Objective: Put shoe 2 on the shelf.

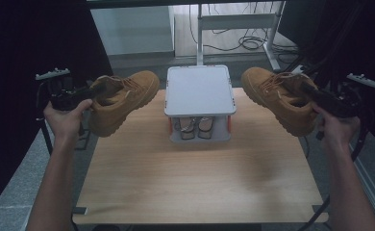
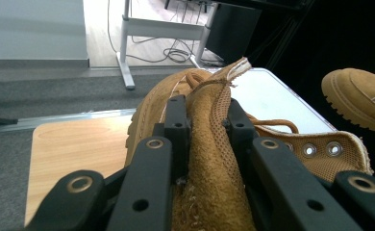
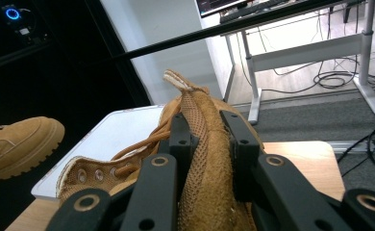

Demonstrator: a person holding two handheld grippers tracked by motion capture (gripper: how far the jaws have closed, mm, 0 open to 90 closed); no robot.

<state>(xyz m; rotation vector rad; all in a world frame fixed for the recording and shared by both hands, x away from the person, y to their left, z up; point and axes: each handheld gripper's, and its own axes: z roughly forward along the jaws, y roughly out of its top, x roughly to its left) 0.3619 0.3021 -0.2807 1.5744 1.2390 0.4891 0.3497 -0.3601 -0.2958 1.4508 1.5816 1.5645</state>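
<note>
Two tan suede lace-up boots, left boot [image 1: 120,98] and right boot [image 1: 281,96], held aloft, seemingly by their tongues

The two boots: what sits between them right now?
In the high view, a white lidded rack on the table stands between the left boot and the right boot, with a pair of shoes in its lower tier.

Left tool [image 2: 206,120], lower centre of the frame: its two black jaws clamp the upright tongue of a tan boot [image 2: 209,159]. Wooden desk [image 2: 75,149] at lower left; white box lid [image 2: 272,101] behind; a second boot [image 2: 361,98] at right edge.
</note>
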